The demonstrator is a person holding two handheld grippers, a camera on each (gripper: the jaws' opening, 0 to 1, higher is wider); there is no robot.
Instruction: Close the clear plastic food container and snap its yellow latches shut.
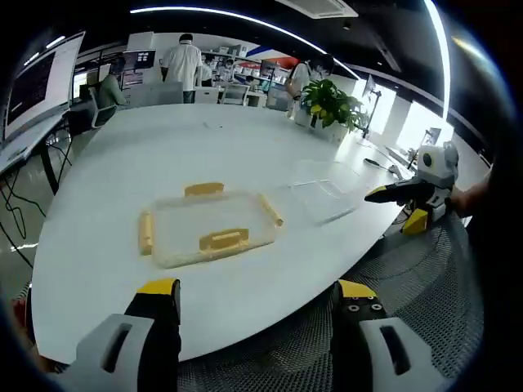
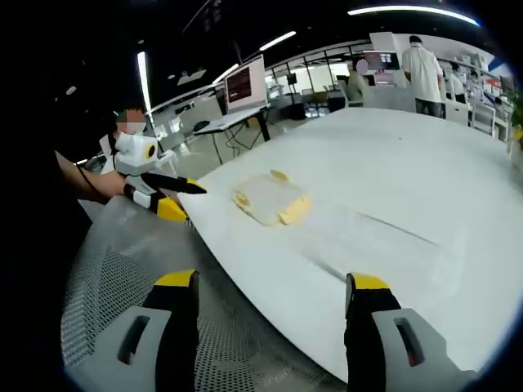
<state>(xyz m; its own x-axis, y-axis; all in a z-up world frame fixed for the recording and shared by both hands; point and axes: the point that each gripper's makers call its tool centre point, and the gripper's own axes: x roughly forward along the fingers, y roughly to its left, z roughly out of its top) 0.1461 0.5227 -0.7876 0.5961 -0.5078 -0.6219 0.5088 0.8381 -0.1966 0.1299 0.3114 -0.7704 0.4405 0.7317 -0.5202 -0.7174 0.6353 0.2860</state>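
Two pairs of tongs hung off the near edge of the white table (image 1: 122, 155), both spread wide and holding nothing: the left tongs (image 1: 255, 296) aimed at the box, the right tongs (image 2: 274, 287) off to the side. The clear box (image 1: 208, 224) sat close to that edge, its yellow latches (image 1: 224, 239) flipped outward, judged ready for a cover. Its clear lid (image 1: 323, 192) lay just beside it, toward the right tongs, probably so that hand could fetch it first.

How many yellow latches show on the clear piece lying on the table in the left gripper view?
4. One on each side of the clear piece: far edge, near edge, left edge, right edge.
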